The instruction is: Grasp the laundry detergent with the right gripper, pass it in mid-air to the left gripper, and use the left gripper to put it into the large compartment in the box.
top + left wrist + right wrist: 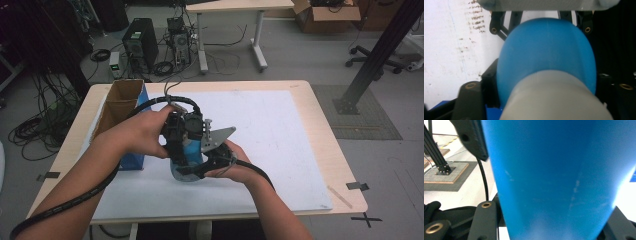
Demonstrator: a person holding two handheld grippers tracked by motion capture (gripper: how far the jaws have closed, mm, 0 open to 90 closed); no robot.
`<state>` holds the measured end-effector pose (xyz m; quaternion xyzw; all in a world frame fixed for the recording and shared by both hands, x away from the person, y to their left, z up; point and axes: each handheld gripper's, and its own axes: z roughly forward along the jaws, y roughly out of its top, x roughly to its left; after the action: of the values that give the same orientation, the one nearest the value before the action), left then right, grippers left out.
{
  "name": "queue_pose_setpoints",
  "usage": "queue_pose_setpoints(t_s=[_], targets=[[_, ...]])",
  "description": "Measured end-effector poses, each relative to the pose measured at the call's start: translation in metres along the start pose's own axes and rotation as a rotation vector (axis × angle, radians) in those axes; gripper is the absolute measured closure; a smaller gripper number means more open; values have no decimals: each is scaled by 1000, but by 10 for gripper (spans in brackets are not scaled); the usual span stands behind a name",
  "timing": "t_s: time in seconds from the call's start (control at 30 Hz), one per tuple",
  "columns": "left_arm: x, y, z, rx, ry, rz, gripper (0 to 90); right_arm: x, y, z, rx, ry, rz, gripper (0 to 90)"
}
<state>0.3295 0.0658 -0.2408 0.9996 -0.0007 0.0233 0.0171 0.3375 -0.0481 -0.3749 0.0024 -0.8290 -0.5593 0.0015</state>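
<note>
A blue bottle [186, 152] with a grey cap [556, 100] sits near the middle of the bench [320, 130], over the white mat [280, 130], gripped from two sides. In the left gripper view its rounded blue body [549, 52] bulges up past the cap, with black fingers [470, 100] pressed close at 8 and 4 o'clock; the left gripper [181, 131] looks clamped on the cap end, though the contact itself is hidden by the cap. In the right gripper view the blue wall [554, 177] stands between the two black fingers [484, 220], which flank it at 7 and 5 o'clock and touch it, so the right gripper [200, 167] is clamped on the bottle. From the high view the left hand [142, 132] comes in from 9 o'clock and the right hand [237, 167] from 4 o'clock, the two grippers meeting over the bottle, a grey plate [220, 136] jutting toward 2 o'clock. A black cable [65, 205] trails toward 7 o'clock. A cardboard box [120, 102] with a blue side stands at 10 o'clock from the bottle, just beside the left hand. Beyond the bench, computer towers [141, 42] and loose cables [30, 132] lie on the floor.
</note>
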Motion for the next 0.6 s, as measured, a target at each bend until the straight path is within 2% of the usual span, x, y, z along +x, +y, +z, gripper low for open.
queue_pose_setpoints(t_s=[0.1, 0.23, 0.33, 0.37, 0.6], targets=[[-1, 0, 0, 6, -4, -2, 384, 1, 0, 0, 9, -1, -7, 459], [-2, 2, 1, 32, 8, 1, 389, 2, 1, 1, 17, -9, -10, 459], [-3, 3, 1, 39, 11, -5, 393, 2, 2, 1, 31, -21, -31, 458], [-3, 3, 0, 47, 3, -10, 394, 3, 3, 1, 27, -11, -18, 457], [-4, 4, -2, 46, 11, -6, 396, 4, 3, 1, 19, -27, -35, 435]])
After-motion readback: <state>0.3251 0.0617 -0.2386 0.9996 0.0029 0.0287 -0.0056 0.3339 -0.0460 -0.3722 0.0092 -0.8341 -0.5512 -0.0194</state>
